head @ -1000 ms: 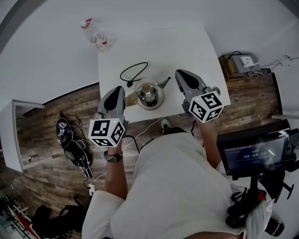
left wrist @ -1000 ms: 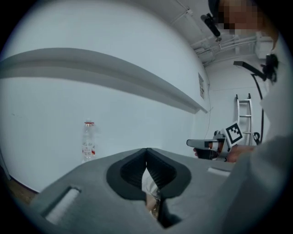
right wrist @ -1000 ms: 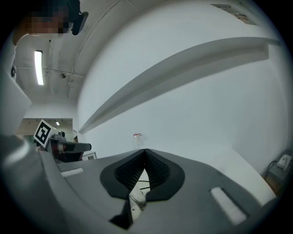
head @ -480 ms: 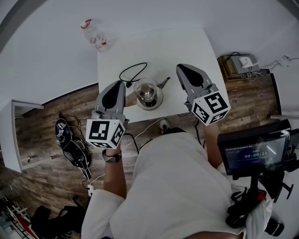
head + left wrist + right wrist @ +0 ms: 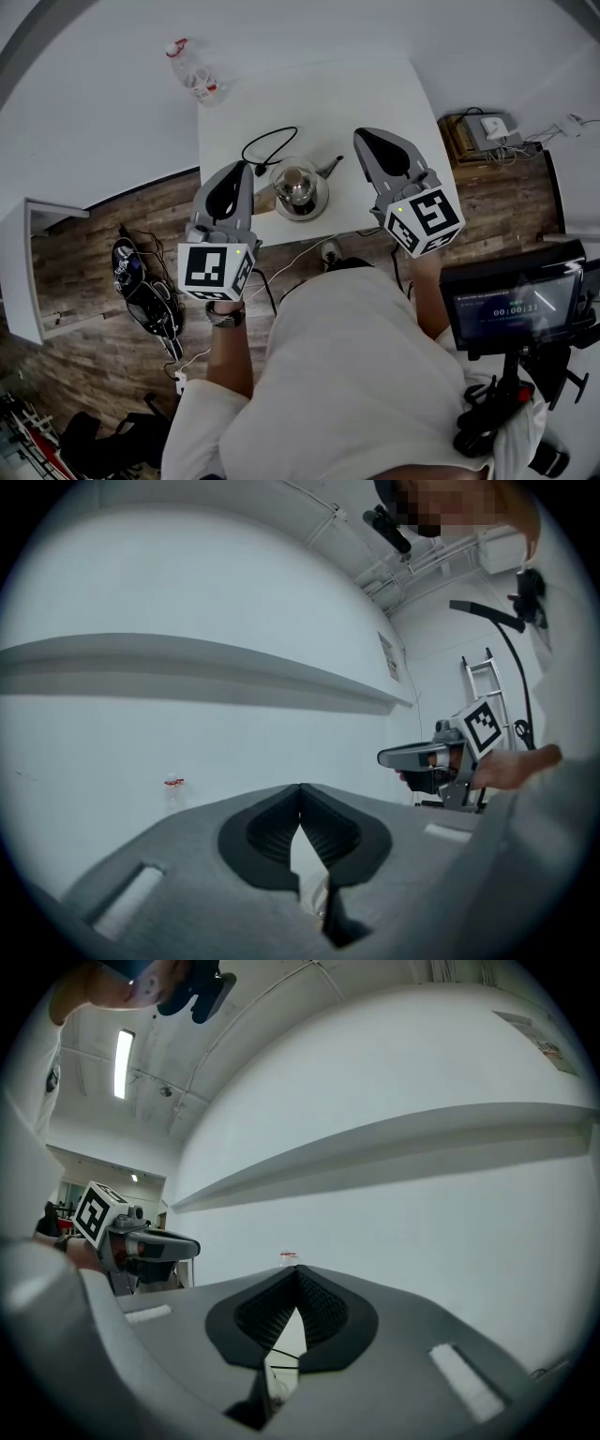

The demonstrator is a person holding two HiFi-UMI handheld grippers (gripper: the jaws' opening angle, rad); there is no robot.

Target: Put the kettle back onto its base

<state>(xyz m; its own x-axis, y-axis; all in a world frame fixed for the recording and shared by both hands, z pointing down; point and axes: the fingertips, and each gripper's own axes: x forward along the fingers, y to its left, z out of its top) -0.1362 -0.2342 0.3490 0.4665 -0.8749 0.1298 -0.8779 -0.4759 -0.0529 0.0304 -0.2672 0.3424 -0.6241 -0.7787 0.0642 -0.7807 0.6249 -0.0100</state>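
A steel kettle (image 5: 298, 187) stands near the front of the white table (image 5: 375, 94), its spout (image 5: 329, 166) pointing right, with a round rim under it. A black cable loop (image 5: 270, 145) lies just behind it. My left gripper (image 5: 232, 170) hangs to the kettle's left and my right gripper (image 5: 362, 134) to its right, both apart from it. Each one is shut with nothing between the jaws, as the left gripper (image 5: 300, 786) and the right gripper (image 5: 298, 1267) show in their own views. Each gripper view also shows the other: the right gripper (image 5: 412, 756) and the left gripper (image 5: 159, 1244).
A plastic bottle (image 5: 192, 77) lies beyond the table's far left corner. A screen on a stand (image 5: 511, 305) is at my right. A box with devices (image 5: 480, 129) sits on the wood floor to the right, black gear and cables (image 5: 141, 281) to the left.
Both grippers have risen a little toward the head camera and rolled slightly. The kettle and the cable have not moved.
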